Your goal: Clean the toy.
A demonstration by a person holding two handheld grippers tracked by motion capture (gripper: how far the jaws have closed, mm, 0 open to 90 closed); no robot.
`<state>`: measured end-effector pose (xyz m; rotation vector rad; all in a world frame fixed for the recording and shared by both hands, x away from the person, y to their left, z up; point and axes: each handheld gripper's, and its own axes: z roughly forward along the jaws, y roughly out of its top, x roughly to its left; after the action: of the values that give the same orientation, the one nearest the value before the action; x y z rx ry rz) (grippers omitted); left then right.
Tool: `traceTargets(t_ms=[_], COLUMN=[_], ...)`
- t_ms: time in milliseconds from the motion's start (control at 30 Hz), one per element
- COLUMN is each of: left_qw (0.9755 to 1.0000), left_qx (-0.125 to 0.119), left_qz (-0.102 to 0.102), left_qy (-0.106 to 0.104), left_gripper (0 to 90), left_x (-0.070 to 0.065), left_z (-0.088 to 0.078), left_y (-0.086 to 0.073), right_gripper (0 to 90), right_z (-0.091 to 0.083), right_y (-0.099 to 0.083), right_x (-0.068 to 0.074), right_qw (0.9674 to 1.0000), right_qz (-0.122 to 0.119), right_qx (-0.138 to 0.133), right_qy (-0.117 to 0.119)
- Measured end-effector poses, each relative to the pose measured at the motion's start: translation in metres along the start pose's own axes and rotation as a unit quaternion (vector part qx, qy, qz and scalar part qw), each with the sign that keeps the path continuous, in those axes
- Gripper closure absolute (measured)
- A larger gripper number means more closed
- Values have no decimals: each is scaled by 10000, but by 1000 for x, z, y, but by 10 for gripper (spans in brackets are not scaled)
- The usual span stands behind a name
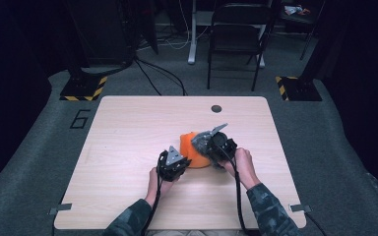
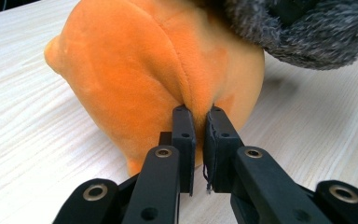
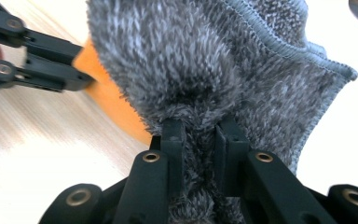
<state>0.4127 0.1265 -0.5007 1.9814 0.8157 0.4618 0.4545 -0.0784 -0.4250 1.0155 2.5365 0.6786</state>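
A dim workroom is lying around us, grey carpet (image 1: 29,162) running out on all sides and a black folding chair (image 1: 236,34) standing beyond the far edge of the table. On the carpet off the table's far left corner a large figure "6" (image 1: 80,119) is showing in dark tape; I am reading no other writing anywhere, and no brand on the tools or the toy. Two black stands with yellow-and-black striped feet (image 1: 84,88) are sitting at the far corners, cables trailing between them.

The pale wooden table (image 1: 128,123) is taking up the middle of the floor. Its left half and far strip are lying bare, with a small dark round hole (image 1: 216,108) near the far edge; the right side is also open out to the rim.

Just right of the table's centre, toward the near side, an orange plush toy (image 1: 192,152) is sitting on the wood, and a grey fluffy cloth (image 3: 242,70) is lying against its top and right side.

The left tongs (image 2: 199,122) are pressed together on a fold of the orange plush at its seam, pinching it low on the toy's near side. The right tongs (image 3: 199,128) are clamped on a bunched fold of the grey cloth, the pile squeezing up between the jaws. The two hands are working close together, with the toy between them.
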Motion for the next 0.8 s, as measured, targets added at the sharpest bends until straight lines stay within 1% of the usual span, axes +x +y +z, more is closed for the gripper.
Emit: traceTargets(t_ms=[33,67,167,233,300,333,367,467,500,533,633,667,700,767,800], left_qw=[10000,10000,10000,10000,10000,10000,10000,10000,10000,9999,9999,9999,9999,9998,9998], left_qx=[-9,-5,6,-4,4,10,12,5,1,1,-6,-14,4,-10,-23], left_qz=[-4,24,-29,-49,-13,-28,-15,-67,-70,-111,-136,-165,-143,-180,-197], left_qy=[1,2,-30,-21,-27,-37,-36,-26,-25,-44,-37,-33,-48,-65,-58], left_gripper=[836,836,836,836,836,836,836,836,836,836,835,835,835,835,834], left_x=[0,0,0,1,1,1,1,2,2,2,4,4,4,5,5], left_z=[0,0,0,0,0,0,0,0,0,0,1,1,0,0,0], left_y=[0,0,0,0,0,0,0,0,-1,-1,-1,-2,-1,-2,-2], right_gripper=[764,764,764,764,764,763,763,763,763,762,761,761,760,760,760], right_z=[1,3,5,7,11,13,16,23,26,31,46,50,52,50,49], right_y=[-1,-3,-7,-10,-14,-16,-17,-22,-24,-26,-34,-36,-37,-36,-35], right_x=[-2,-5,-14,-19,-25,-26,-28,-32,-34,-35,-37,-37,-38,-39,-39], right_qw=[9999,9997,9992,9987,9981,9977,9973,9960,9957,9947,9931,9926,9927,9927,9924], right_qz=[95,238,365,435,527,564,595,694,677,734,741,812,851,812,841], right_qx=[34,59,136,244,298,355,422,567,635,715,898,897,856,892,898], right_qy=[38,82,125,103,122,129,97,39,-38,-35,-115,-102,-56,-47,-55])
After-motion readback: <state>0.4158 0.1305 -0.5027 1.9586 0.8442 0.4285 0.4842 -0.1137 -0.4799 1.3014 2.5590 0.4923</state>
